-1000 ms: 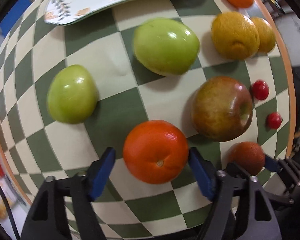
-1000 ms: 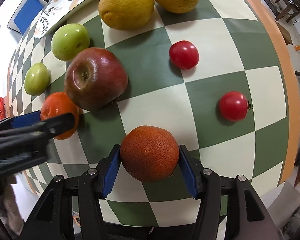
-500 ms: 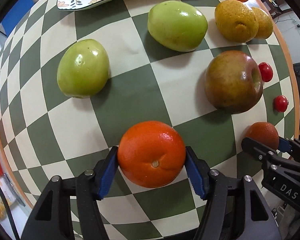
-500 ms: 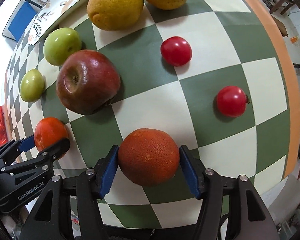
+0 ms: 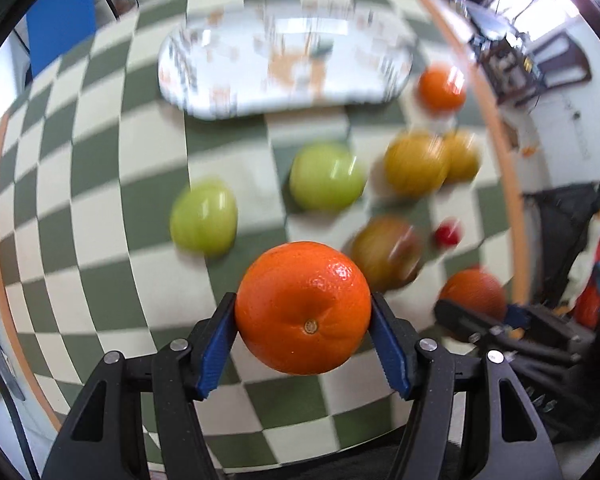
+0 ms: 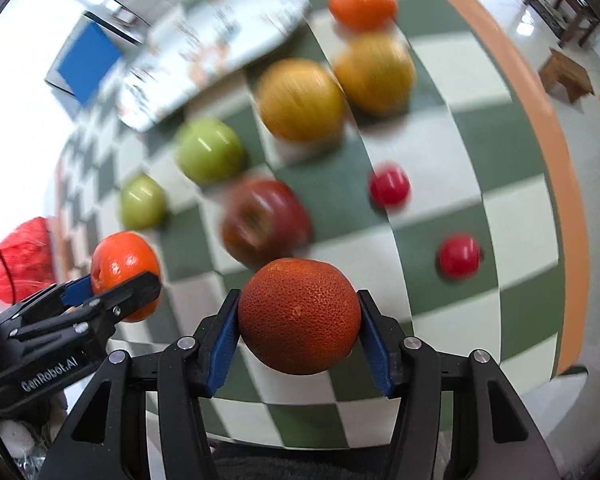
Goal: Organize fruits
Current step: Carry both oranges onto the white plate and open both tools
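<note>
Two tools each clamp fruit above the bench [image 5: 100, 184]: the left tool [image 5: 304, 344] grips a bright orange [image 5: 303, 307], the right tool [image 6: 299, 340] a darker orange [image 6: 299, 316].

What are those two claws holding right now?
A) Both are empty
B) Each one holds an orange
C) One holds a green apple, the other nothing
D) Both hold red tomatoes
B: the left gripper is shut on a bright orange, and the right gripper is shut on a darker orange.
</note>
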A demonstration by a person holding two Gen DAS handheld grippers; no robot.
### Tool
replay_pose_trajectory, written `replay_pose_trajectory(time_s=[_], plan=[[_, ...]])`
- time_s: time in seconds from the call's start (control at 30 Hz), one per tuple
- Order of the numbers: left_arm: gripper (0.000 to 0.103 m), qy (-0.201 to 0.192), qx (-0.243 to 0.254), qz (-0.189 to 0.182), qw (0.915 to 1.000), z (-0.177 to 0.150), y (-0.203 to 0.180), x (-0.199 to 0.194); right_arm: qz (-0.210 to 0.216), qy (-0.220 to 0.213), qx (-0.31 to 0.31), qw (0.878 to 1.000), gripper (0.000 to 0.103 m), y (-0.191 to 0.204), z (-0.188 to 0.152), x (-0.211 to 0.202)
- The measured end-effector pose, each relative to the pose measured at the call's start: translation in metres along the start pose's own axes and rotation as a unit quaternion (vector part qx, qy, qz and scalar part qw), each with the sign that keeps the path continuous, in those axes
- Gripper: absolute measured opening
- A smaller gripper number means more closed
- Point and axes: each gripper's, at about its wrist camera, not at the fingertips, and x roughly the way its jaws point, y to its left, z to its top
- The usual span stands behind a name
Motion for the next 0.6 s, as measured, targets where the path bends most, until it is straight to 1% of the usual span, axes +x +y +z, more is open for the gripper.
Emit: replay_pose_trajectory(time_s=[0.07, 0.13, 0.17, 0.2, 0.3, 0.37, 0.43, 0.53, 0.6], plan=[[0.061, -0.020, -0.009, -0.003, 0.9998, 0.027, -0.007, -0.015, 0.015, -0.013, -0.010, 1.000, 0.058, -0.002, 0.029, -0.025], [0.061, -0.036, -0.022, -0.003, 0.9991, 0.062, -0.011, -0.019, 0.030, -0.027, -0.022, 0.999, 0.058, 0.007, 0.060, -0.039], [0.061, -0.041, -0.030, -0.004, 0.9987, 0.082, -0.013, -0.022, 0.034, -0.032, -0.029, 0.999, 0.058, 0.001, 0.085, -0.056], [0.061, -0.044, -0.040, -0.004, 0.9982, 0.102, -0.011, -0.022, 0.039, -0.038, -0.035, 0.998, 0.058, 0.000, 0.110, -0.065], [0.061, -0.043, -0.073, -0.008, 0.9963, 0.158, 0.002, -0.008, 0.036, -0.057, -0.058, 0.996, 0.058, 0.014, 0.170, -0.067], [0.061, -0.032, -0.104, -0.016, 0.9940, 0.191, 0.017, 0.006, 0.027, -0.061, -0.076, 0.995, 0.058, 0.023, 0.210, -0.057], [0.061, -0.013, -0.133, -0.030, 0.9906, 0.215, 0.035, 0.027, 0.009, -0.055, -0.100, 0.993, 0.058, 0.037, 0.250, -0.036], [0.061, 0.017, -0.172, -0.045, 0.9840, 0.243, 0.056, 0.057, -0.019, -0.036, -0.133, 0.990, 0.058, 0.057, 0.293, 0.005], [0.061, 0.033, -0.188, -0.052, 0.9803, 0.254, 0.065, 0.073, -0.031, -0.023, -0.150, 0.988, 0.058, 0.062, 0.310, 0.026]])
